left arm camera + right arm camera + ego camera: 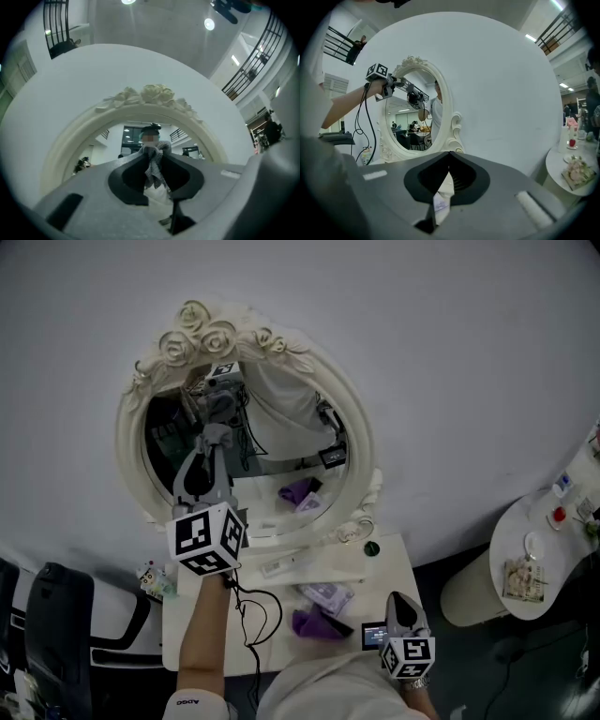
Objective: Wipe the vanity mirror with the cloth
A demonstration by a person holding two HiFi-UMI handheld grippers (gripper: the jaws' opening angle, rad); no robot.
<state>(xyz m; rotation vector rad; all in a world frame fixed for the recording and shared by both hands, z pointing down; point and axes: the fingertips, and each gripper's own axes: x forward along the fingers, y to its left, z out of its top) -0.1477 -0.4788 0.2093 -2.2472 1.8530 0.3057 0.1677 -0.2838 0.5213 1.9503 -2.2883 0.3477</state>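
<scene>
The oval vanity mirror (281, 427) in its cream frame with roses on top stands against the white wall. My left gripper (214, 450) is raised to the glass at the mirror's left half, shut on a grey cloth (216, 435) that presses on the mirror. In the left gripper view the cloth (154, 165) is bunched between the jaws, with the mirror (133, 136) right behind it. My right gripper (402, 602) hangs low at the vanity table's right front corner, jaws shut with nothing in them (449, 154). The right gripper view shows the mirror (417, 117) and left gripper (395, 84) from the side.
The white vanity table (380, 563) holds a purple cloth (315, 622), a flat packet (326, 594) and a small dark cap (372, 547). A cable (251, 613) hangs from the left gripper. A black chair (52, 624) stands at the left, a round side table (530, 521) at the right.
</scene>
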